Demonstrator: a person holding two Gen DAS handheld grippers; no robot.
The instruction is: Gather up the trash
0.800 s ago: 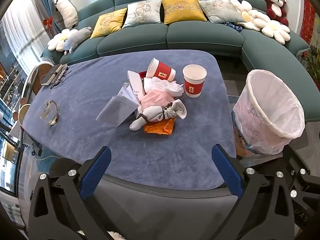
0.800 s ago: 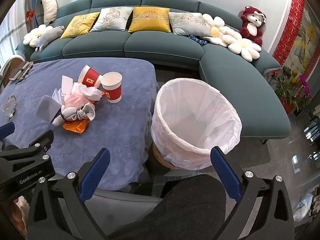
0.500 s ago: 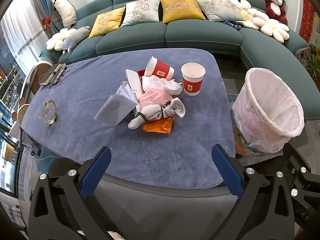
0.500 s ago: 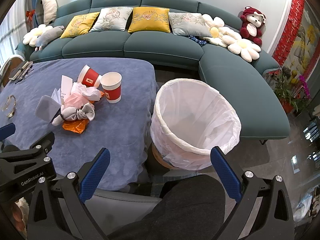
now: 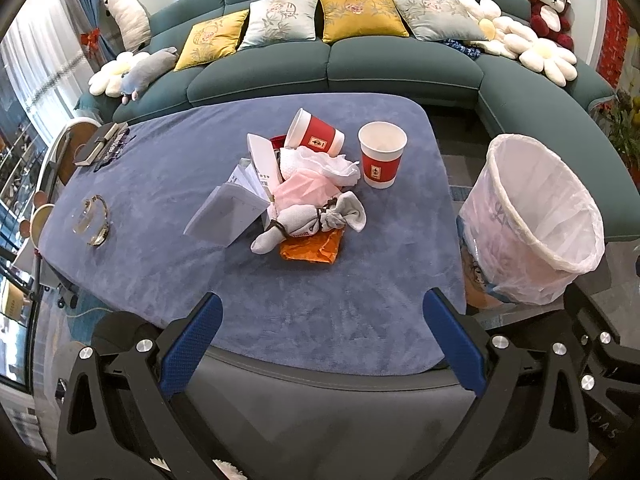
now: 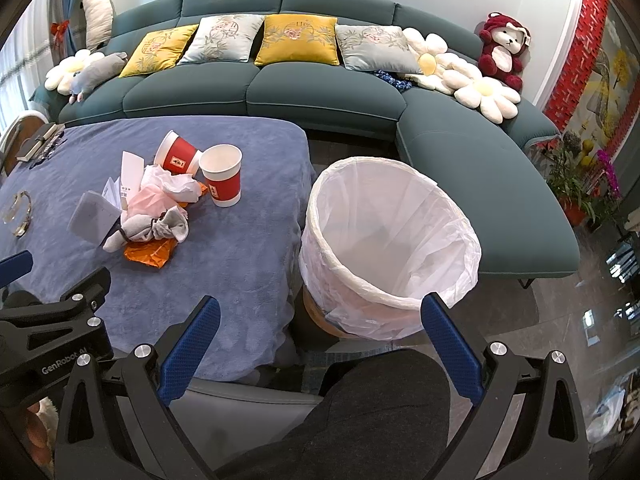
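Both the left gripper and right gripper gape empty, well short of the trash pile mid-table, while the lined bin beside it looks empty.

Left claw: two black skeletal arms with triangular cut-outs, each ending in a blue finger pad with a fine dotted texture.
Right claw: same build, black frame with blue textured pads.
Screws: round silver heads sit on each arm just behind the blue pads; more dot the black frame further out.
Marking: white lettering "GenRobot.AI" on the left claw's black body, seen to the left of the right claw.
Clothing: a dark charcoal fabric, likely a trouser leg, shows between the right claw's arms.
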